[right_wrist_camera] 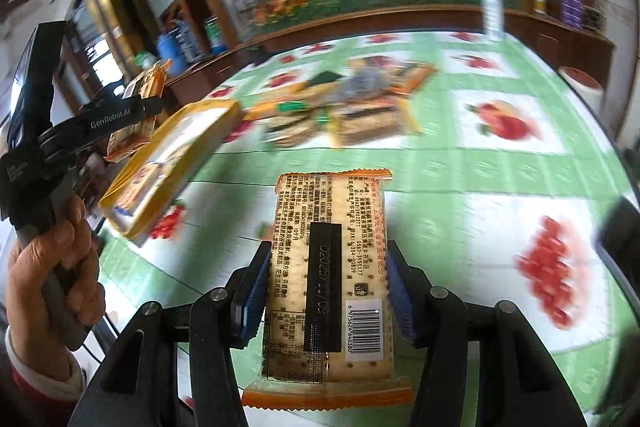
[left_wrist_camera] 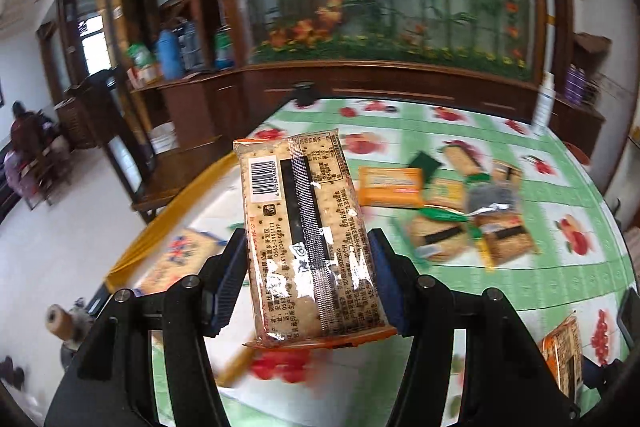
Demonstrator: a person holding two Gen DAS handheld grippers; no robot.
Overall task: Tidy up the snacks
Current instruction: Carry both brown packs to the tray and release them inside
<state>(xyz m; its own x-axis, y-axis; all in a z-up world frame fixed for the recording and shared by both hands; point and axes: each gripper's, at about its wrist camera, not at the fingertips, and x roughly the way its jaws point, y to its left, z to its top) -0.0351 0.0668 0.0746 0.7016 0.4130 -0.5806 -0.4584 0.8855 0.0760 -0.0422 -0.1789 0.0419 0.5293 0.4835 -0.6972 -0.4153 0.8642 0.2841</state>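
Green-and-white checked oilcloth printed with red fruit covers the round tabletop [right_wrist_camera: 500,163], the biggest thing in play, with a dark wooden cabinet [left_wrist_camera: 360,83] behind its far edge. Toward that far edge lies a loose heap of cracker packets [left_wrist_camera: 460,211], some clear with dark bands, one flat orange pack and a green-tied bag among them, all jumbled and overlapping. At the left edge sits a shallow yellow-rimmed box [right_wrist_camera: 172,167], tilted in the right wrist view; what is already in it I cannot make out through the blur, beyond a printed pack showing.

Each claw has a load. The left gripper [left_wrist_camera: 308,267] is clamped on a clear-wrapped packet of soda crackers [left_wrist_camera: 304,227] with orange end seals and a barcode, held by its long sides above the table's left part, near the box. The right gripper [right_wrist_camera: 326,291] pinches a matching cracker packet [right_wrist_camera: 328,267] the same way, lifted over the near part of the table. A hand [right_wrist_camera: 52,267] in a red sleeve grips the left tool's handle.

By my reckoning the sorting is mid-way at best: two packets are in the air, seemingly bound for the box, while the heap at the far side waits untouched.
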